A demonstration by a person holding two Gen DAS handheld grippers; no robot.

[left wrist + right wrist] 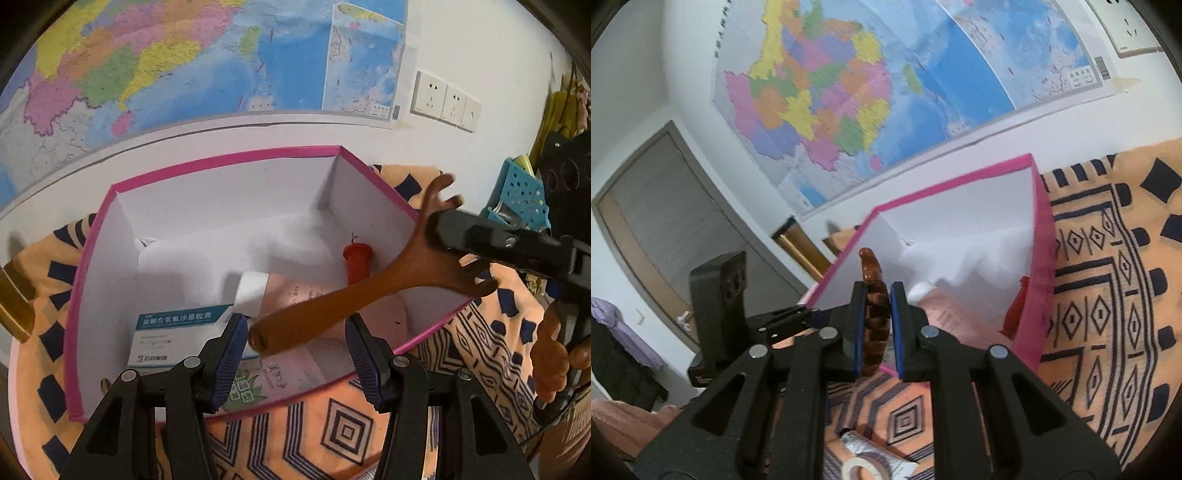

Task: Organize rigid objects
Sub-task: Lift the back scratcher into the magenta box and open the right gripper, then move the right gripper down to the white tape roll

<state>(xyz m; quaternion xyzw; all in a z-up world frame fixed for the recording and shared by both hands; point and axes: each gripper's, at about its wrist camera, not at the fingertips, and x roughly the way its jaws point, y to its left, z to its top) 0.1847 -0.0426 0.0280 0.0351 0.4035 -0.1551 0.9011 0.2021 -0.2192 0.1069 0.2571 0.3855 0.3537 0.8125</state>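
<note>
My right gripper (pixel 878 325) is clamped on the comb (pixel 354 291), holding it over the box (pixel 207 177). My left gripper (pixel 295 354) stands wide apart, empty, just below the comb's handle.

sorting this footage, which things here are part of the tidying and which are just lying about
Part of the job: wooden comb held by right gripper; pink box; medicine carton; red stopper.

Lying about: wall map; sockets; blue basket.
</note>
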